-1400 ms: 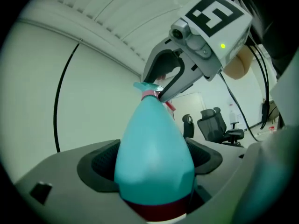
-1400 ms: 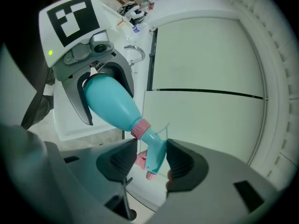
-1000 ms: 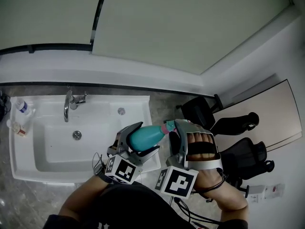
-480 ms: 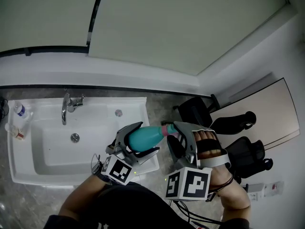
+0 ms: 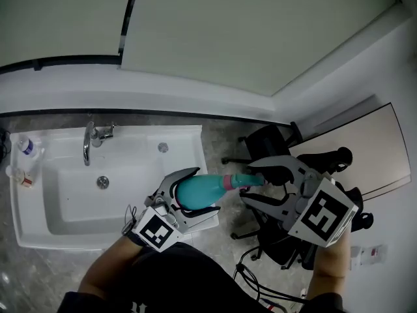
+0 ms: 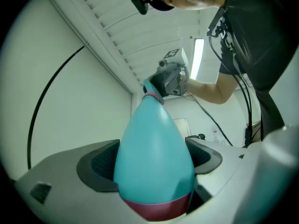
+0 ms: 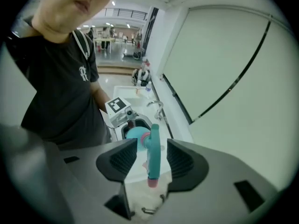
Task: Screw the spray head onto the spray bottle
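Note:
A teal spray bottle (image 5: 195, 191) with a pink base lies tilted in my left gripper (image 5: 203, 189), which is shut on its body (image 6: 154, 157). The teal spray head (image 5: 246, 180) sits on the bottle's neck above a pink collar and points right. My right gripper (image 5: 247, 181) reaches in from the right, one finger above the head and one below. In the right gripper view the head (image 7: 154, 155) runs between the two pads with a gap on each side, so this gripper (image 7: 152, 158) is open around it. The left gripper view shows the right gripper (image 6: 170, 78) beyond the bottle's tip.
A white sink (image 5: 39, 175) with a chrome faucet (image 5: 91, 142) is at the left, below the bottle. Small bottles (image 5: 26, 147) stand on its left corner. Black office chairs (image 5: 273, 150) are on the floor at the right, beside a desk (image 5: 365, 149).
My right gripper has rolled and swung out to the right, its marker cube moving from bottom centre to the right. The spray head now shows fully. The left gripper and bottle barely moved.

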`<state>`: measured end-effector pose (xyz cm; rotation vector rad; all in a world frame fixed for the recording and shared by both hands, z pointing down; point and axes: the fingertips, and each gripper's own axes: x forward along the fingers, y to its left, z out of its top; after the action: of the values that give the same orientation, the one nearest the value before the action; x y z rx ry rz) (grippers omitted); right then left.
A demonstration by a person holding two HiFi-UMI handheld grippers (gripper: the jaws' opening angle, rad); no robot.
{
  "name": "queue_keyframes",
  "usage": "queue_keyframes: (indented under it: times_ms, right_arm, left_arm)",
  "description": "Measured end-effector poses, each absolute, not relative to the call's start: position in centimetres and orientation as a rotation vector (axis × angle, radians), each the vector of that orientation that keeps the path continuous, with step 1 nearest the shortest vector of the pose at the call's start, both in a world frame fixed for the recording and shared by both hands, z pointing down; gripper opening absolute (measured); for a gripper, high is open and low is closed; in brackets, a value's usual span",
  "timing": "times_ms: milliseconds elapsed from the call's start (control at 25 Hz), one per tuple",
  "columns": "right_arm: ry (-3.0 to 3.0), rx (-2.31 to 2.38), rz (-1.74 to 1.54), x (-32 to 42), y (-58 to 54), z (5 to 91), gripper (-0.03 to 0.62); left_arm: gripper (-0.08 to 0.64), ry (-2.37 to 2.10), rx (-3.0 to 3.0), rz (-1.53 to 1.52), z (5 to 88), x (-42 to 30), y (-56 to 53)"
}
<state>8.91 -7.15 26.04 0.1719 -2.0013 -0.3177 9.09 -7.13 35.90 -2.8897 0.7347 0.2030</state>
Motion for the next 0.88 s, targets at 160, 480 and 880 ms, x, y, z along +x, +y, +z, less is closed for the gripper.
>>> queue_keyframes:
  times_ms: [160, 480, 880]
  right_arm:
    - [-2.013, 0.015, -0.288, 8.4, -6.7, 27.9, 0.189]
    - [-2.078, -0.103, -0.231, 7.6, -6.3, 28.0, 0.133]
    - [-1.957, -0.005, 0.036, 8.2, -7.6, 29.9, 0.130]
  left_arm:
    - [0.425, 0.647, -2.947, 0.244, 35.7, 9.4, -6.6]
    - [0.425, 0.557, -3.018, 0.304, 35.4, 9.8, -5.9]
    - [0.425, 0.767, -2.869, 0.067, 36.7, 9.8, -7.3]
